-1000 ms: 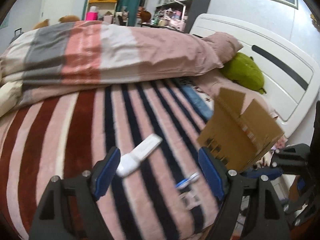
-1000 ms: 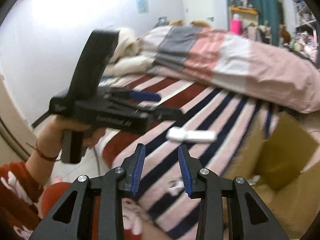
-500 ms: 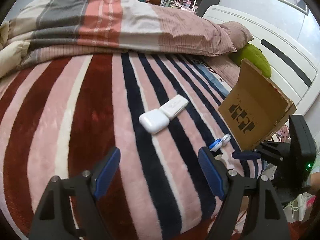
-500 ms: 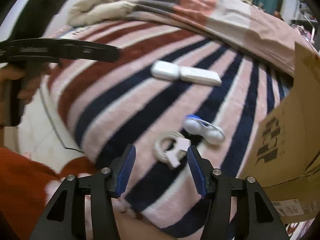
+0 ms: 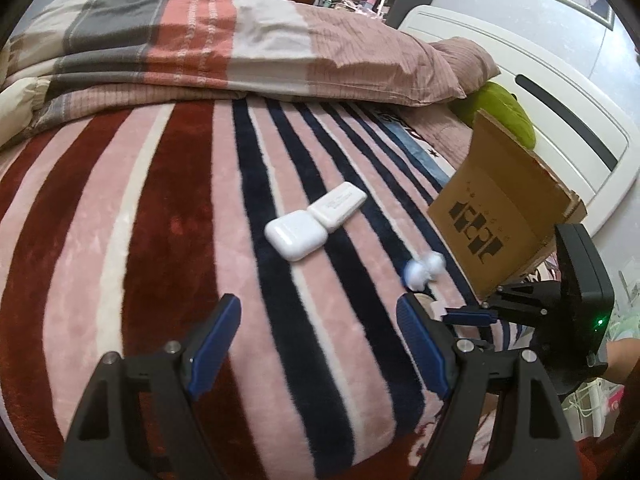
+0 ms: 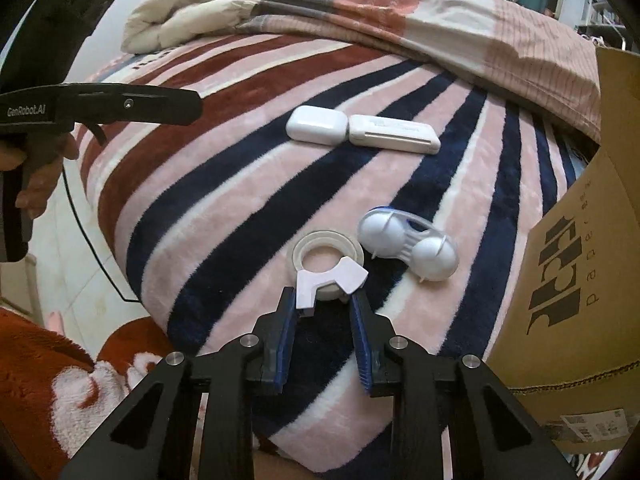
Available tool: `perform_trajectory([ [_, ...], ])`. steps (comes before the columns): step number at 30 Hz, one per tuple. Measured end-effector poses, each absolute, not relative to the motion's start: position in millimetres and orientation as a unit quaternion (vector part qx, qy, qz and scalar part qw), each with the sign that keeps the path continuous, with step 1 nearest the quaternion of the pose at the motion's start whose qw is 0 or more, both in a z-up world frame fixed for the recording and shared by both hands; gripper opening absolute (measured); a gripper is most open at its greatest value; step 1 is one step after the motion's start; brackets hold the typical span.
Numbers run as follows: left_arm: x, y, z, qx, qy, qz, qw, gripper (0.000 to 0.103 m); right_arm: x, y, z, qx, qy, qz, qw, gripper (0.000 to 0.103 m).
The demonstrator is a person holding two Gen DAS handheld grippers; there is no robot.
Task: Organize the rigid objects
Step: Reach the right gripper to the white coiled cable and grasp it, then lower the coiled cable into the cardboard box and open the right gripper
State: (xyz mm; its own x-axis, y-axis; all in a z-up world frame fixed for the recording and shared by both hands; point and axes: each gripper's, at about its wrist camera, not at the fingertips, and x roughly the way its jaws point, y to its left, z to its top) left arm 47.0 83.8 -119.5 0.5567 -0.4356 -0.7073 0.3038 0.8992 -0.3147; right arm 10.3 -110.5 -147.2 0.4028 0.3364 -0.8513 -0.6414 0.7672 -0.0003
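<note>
Right tool [image 6: 322,304] part open, fingers straddling the white tape ring [image 6: 327,254] on the bed [image 6: 224,208], not clamped. Left tool [image 5: 318,334] wide open, holding nothing. Cardboard box [image 6: 580,264] just right.

White earbud case [image 5: 295,234]; blanket [image 5: 160,240] striped pink, maroon, navy; brown box [image 5: 500,216].

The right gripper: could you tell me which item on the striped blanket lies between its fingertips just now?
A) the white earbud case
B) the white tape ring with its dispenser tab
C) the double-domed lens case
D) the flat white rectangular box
B: in the right wrist view the right gripper has its blue-padded fingers on either side of the dispenser tab of the white tape ring; the other three items lie farther out on the blanket.
</note>
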Motion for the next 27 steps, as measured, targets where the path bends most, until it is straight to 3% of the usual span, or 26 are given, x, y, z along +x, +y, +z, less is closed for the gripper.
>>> perform_trajectory([
  [14,44.0,53.6,-89.7,-0.088,0.410,-0.263,0.869,0.077,0.2,-94.7,-104.8,-0.154,0.397,0.354,0.833,0.022],
  [24,53.3,7.5,-30.4,-0.073,0.377,-0.316,0.867,0.038,-7.6,-107.3,-37.5,-0.155,0.310,0.375,0.859,0.022],
  [27,57.4,-12.8,-17.5,-0.054,0.374,-0.318,0.869,0.036,-6.7,-123.1,-26.7,-0.149,0.294,0.366,0.870,0.022],
])
